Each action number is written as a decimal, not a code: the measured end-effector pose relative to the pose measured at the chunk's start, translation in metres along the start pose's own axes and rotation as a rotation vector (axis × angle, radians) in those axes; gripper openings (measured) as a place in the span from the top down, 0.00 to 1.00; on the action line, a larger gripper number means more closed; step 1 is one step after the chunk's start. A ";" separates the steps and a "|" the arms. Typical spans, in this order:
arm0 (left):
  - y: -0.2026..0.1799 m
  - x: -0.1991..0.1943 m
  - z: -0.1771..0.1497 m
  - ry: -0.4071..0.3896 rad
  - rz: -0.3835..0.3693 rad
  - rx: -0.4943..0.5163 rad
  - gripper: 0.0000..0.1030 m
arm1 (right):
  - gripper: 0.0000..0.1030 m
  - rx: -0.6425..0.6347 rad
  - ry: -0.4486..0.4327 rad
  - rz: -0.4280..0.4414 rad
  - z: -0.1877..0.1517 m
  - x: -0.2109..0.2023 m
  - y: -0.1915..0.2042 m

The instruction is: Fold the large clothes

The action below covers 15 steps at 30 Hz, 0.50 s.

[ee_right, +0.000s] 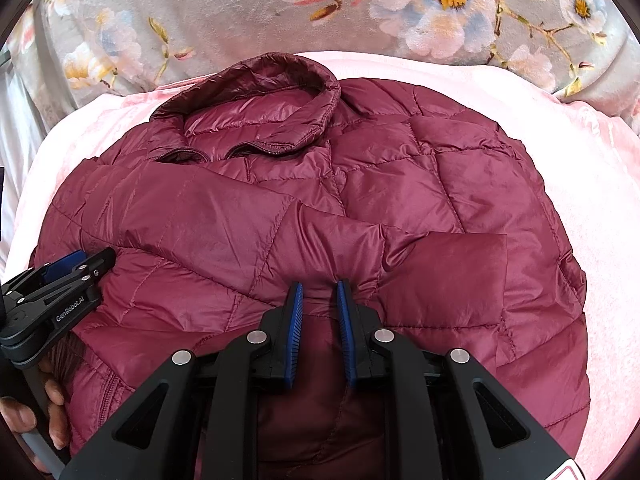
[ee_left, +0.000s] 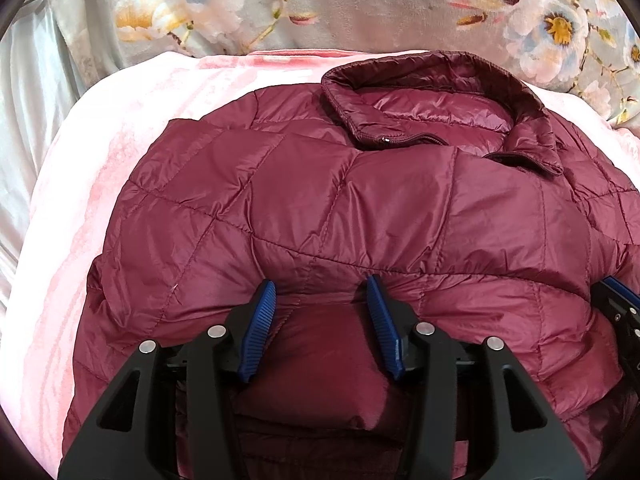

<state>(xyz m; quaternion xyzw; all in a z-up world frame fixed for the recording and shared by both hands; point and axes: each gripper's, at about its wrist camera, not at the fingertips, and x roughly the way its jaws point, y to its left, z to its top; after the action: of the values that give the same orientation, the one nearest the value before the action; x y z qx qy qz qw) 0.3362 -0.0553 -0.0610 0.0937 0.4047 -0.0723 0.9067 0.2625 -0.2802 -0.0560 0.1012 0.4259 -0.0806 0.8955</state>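
Observation:
A maroon quilted puffer jacket [ee_left: 360,200] [ee_right: 280,220] lies front up on a pink blanket, its collar [ee_left: 420,80] [ee_right: 260,80] at the far end and the zip partly undone. My left gripper [ee_left: 322,284] holds the near folded edge, and a thick puff of fabric fills the wide gap between its blue pads. My right gripper [ee_right: 320,286] is shut on a narrower pinch of the same near edge. In the right wrist view the left gripper [ee_right: 92,260] shows at the left, and in the left wrist view the right gripper [ee_left: 616,292] peeks in at the right edge.
The pink blanket [ee_left: 100,160] [ee_right: 600,200] reaches out on both sides of the jacket. Behind it lies a grey floral cover [ee_left: 360,0] [ee_right: 200,0]. White cloth [ee_left: 24,120] hangs at the far left. A person's hand [ee_right: 24,416] grips the left tool's handle.

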 end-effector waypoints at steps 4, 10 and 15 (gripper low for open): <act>0.001 0.001 0.000 0.001 0.002 -0.001 0.53 | 0.84 0.005 0.001 0.009 0.000 0.000 -0.001; 0.009 -0.001 0.002 0.004 -0.029 -0.044 0.48 | 0.78 0.025 0.005 0.063 0.002 -0.003 -0.007; 0.042 -0.015 0.034 0.057 -0.265 -0.182 0.47 | 0.61 0.109 -0.014 0.195 0.028 -0.025 -0.016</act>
<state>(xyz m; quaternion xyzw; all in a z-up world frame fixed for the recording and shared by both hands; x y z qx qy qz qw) 0.3596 -0.0214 -0.0228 -0.0412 0.4441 -0.1517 0.8821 0.2639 -0.3010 -0.0211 0.1901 0.4028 -0.0169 0.8952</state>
